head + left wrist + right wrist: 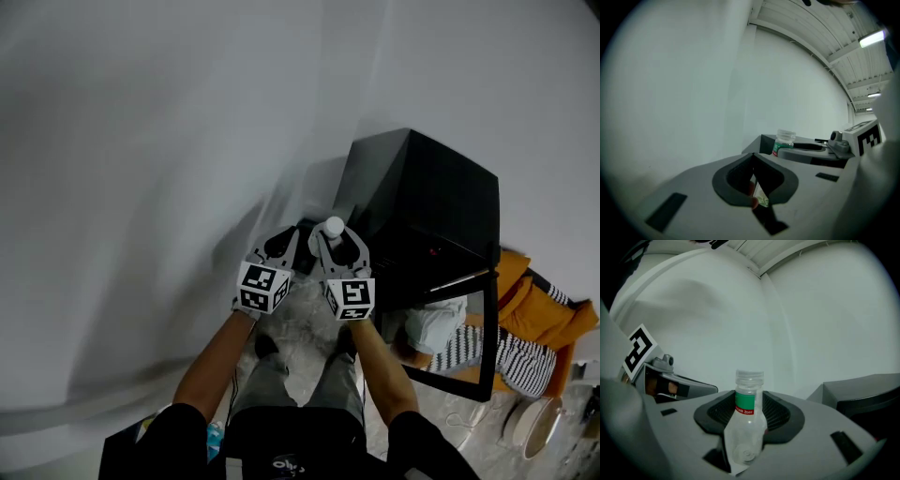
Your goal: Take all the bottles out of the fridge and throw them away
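Right gripper (pixel 749 405) first: jaws clamped on a clear plastic bottle (pixel 749 394), pads pressing its flanks. The bottle stands upright in the grip, with its white cap on top, a green label band just under the neck, and its base low between the jaws. Its long axis runs straight up, square across the jaws. Just to the left and level with it, the left gripper (pixel 274 251) is fully closed, pads together. A sliver of something printed shows in the seam, possibly a scrap of label, too small to call. So the right hand carries the task's thing and the left has no bottle. Beyond the right gripper and off to its right stands the black fridge (pixel 427 202), its door (pixel 473 352) hanging open on the person's side. Dead ahead of both grippers there is only bare white wall (pixel 187 141). My read: this bottle is out of the fridge and waiting to be binned. No bin shows ahead, so the carry will have to turn away from the wall before any release.
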`<state>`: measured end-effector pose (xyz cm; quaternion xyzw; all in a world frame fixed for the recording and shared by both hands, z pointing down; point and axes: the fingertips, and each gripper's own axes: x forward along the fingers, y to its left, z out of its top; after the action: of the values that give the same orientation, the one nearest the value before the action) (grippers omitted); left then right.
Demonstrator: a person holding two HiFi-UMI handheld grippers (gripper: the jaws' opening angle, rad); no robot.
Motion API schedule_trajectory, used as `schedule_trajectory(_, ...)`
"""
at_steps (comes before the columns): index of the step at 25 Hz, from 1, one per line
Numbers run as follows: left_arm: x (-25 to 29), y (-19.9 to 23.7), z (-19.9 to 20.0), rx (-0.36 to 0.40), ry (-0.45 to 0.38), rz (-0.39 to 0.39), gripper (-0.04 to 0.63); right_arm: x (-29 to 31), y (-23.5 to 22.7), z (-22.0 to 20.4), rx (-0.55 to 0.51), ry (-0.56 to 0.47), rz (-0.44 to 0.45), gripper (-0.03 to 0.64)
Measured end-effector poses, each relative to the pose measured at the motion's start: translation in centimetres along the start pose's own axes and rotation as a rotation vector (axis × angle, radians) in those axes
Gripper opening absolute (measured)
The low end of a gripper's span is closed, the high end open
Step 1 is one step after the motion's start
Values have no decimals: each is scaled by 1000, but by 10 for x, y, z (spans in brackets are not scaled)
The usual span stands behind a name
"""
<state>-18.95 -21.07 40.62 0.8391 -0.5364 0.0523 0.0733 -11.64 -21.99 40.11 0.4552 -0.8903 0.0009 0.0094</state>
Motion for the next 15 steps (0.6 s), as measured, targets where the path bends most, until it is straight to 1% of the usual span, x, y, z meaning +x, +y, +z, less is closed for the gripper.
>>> schedule_trajectory(3, 5, 4, -7, -24, 2, 46, 6, 12, -5, -8, -9, 17, 51, 184)
schedule_trajectory(6, 11, 6, -16, -39, 9, 75, 6, 27, -9, -18, -19, 36, 94, 184)
schedule_trajectory(9, 18, 16, -25, -54, 25, 109, 6, 46, -12, -30, -21, 51, 128, 184)
schedule_trajectory(12, 23, 28, -38, -70, 33, 137, 6, 64, -12, -50, -24, 73, 154, 184)
schedule_trajectory(15, 33, 40, -62, -79, 52, 148, 6, 82, -14, -80, -23, 92, 160, 184)
